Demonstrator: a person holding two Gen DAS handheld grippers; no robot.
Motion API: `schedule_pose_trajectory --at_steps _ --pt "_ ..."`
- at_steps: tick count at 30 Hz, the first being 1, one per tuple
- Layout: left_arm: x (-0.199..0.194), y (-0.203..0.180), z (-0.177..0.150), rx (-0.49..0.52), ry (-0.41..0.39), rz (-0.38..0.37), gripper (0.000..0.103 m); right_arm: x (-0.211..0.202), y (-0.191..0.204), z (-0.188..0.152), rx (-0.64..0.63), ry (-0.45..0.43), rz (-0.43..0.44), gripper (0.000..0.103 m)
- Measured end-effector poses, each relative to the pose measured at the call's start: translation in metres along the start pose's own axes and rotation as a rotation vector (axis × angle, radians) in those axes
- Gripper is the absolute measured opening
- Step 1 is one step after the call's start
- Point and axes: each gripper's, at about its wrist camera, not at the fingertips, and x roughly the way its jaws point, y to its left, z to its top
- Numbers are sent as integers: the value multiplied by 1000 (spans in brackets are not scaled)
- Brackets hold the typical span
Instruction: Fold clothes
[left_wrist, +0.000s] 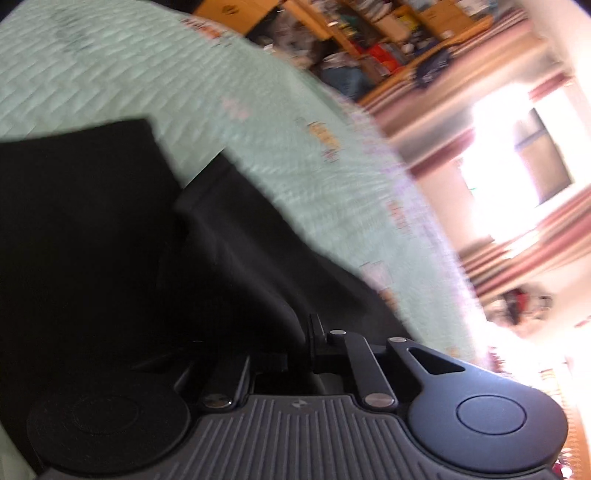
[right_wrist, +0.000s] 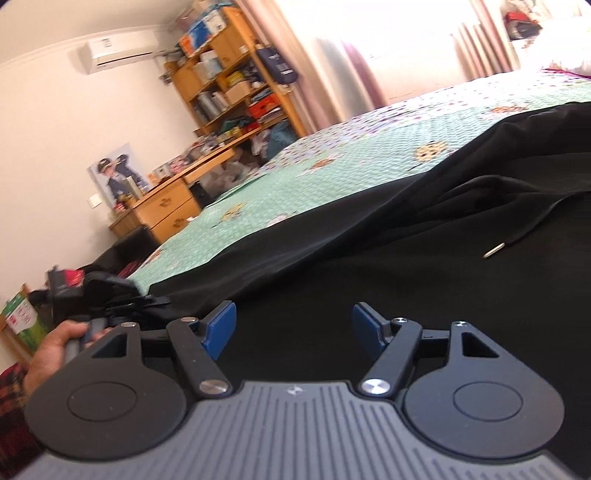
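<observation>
A black hooded garment (right_wrist: 424, 258) lies spread across the near side of a bed covered in a green quilted bedspread (right_wrist: 295, 177), its folding judged barely begun. The left gripper (left_wrist: 299, 350) has its jaws together, apparently pinching a fold of the black cloth near the bed's near edge, though the dark fabric hides the contact itself. The right gripper (right_wrist: 291, 328) hovers over the garment with its blue pads (right_wrist: 218, 325) apart and nothing between them. The sleeves and body remain to be folded. Only the right-wrist view shows the drawstring's metal tip (right_wrist: 495, 251), the person's hand (right_wrist: 55, 350) on the other tool and the wooden shelves (right_wrist: 229, 74); the blurred left-wrist view alone shows the sleeve end (left_wrist: 207, 192).
</observation>
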Motion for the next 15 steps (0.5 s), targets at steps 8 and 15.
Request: schedule_pose_trajectory --at_steps 8,15 --pt "-12 -26 14 44 69 -143 8 59 -39 46 438 -25 -54 83" --pt "-9 -16 23 -9 110 -174 8 121 -64 50 719 3 -61 83"
